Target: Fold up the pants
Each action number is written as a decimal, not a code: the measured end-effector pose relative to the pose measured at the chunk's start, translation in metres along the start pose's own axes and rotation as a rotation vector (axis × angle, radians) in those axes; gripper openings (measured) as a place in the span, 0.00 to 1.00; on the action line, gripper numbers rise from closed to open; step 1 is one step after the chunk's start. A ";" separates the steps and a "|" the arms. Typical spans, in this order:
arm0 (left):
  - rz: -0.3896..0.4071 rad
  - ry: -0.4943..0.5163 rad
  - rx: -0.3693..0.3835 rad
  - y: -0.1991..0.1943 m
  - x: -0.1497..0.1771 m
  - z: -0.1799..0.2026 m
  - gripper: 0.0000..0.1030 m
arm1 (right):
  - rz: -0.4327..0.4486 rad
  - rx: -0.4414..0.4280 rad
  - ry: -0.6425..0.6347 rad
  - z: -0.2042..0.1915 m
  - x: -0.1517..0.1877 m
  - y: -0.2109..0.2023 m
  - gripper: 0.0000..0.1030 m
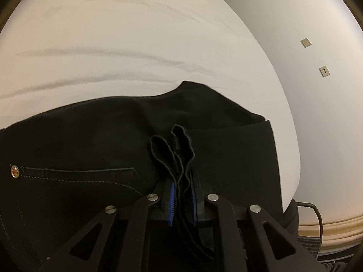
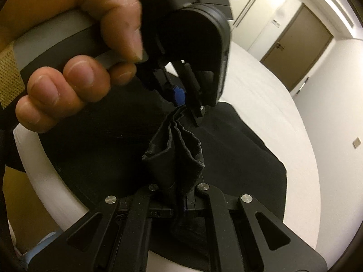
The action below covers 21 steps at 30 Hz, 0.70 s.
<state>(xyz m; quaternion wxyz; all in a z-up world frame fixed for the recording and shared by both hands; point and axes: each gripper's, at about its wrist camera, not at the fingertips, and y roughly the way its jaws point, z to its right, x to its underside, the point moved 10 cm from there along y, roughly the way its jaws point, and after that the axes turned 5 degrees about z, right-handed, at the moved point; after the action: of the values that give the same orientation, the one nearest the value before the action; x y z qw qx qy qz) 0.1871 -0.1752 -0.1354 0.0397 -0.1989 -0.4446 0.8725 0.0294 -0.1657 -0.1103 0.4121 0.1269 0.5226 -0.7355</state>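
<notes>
Black pants point(image 1: 90, 140) lie spread on a white bed point(image 1: 136, 34), with a pocket seam and a brass rivet point(image 1: 14, 171) at the left. My left gripper point(image 1: 182, 176) is shut on a bunched, folded edge of the pants, which sticks up between its blue pads. In the right wrist view my right gripper point(image 2: 181, 195) is shut on another bunch of the same cloth point(image 2: 177, 149). Just beyond it the left gripper point(image 2: 188, 111), held by a hand point(image 2: 68, 68), pinches the far end of that gathered strip. The rest of the pants point(image 2: 238, 158) lies flat underneath.
The bed's edge point(image 1: 292, 158) curves down the right side, with a white wall and two small wall plates point(image 1: 306, 42) past it. A dark cable point(image 1: 317, 215) hangs by the bed's corner. A brown door point(image 2: 301, 52) stands beyond the bed point(image 2: 272, 104).
</notes>
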 end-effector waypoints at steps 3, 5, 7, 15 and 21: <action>-0.006 0.009 -0.018 0.003 0.006 -0.009 0.15 | -0.040 -0.029 0.013 -0.006 0.009 0.012 0.07; 0.008 0.004 -0.017 0.002 0.006 -0.010 0.18 | -0.073 -0.048 0.024 -0.009 0.019 0.019 0.07; 0.043 0.018 -0.061 -0.008 0.002 -0.012 0.40 | -0.067 -0.061 0.029 -0.016 0.016 0.019 0.09; 0.232 0.170 -0.241 -0.061 0.002 0.013 0.54 | -0.042 -0.463 0.435 0.033 0.025 -0.035 0.52; 0.173 0.231 -0.290 -0.028 0.054 0.024 0.54 | -0.024 -0.646 0.854 0.154 0.047 -0.029 0.29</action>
<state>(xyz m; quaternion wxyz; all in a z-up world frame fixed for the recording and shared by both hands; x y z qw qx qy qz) 0.1258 -0.1636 -0.1176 -0.0139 -0.3388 -0.5393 0.7708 0.0162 -0.3193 -0.0552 0.1726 0.2756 0.8449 -0.4248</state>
